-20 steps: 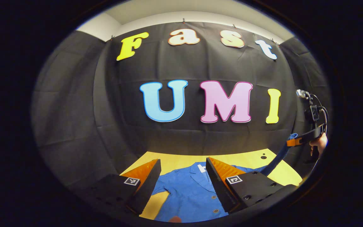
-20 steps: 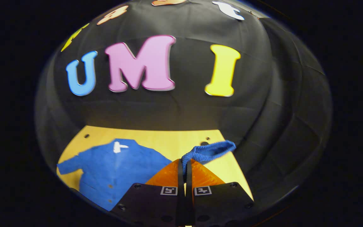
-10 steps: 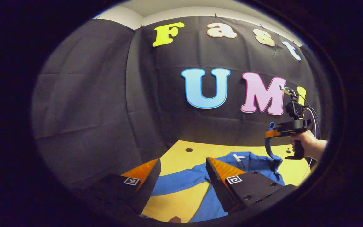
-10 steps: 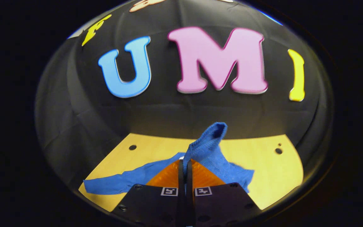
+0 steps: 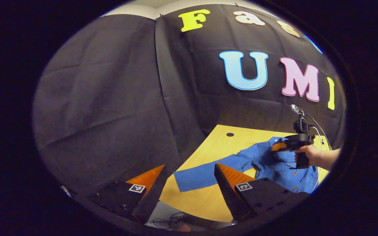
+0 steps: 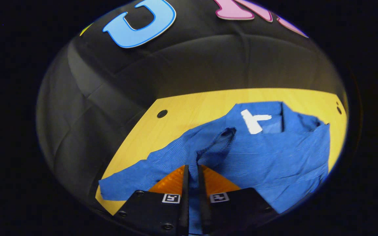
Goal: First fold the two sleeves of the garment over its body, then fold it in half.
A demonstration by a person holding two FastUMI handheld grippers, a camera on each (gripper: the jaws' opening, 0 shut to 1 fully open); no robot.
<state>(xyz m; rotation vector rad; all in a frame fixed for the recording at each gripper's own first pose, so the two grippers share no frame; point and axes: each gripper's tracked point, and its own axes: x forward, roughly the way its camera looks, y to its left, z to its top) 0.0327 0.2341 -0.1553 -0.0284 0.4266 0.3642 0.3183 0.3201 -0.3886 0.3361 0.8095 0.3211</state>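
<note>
Right claw (image 6: 191, 170) clamped on blue sleeve cuff (image 6: 220, 141) over blue cotton shirt (image 6: 274, 154), left claw (image 5: 189, 175) spread wide beside yellow wooden worktop (image 5: 208, 203)

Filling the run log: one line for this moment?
step: first sleeve fold | right gripper: shut on sleeve, over shirt | left gripper: open, empty | other sleeve: flat on table
</note>
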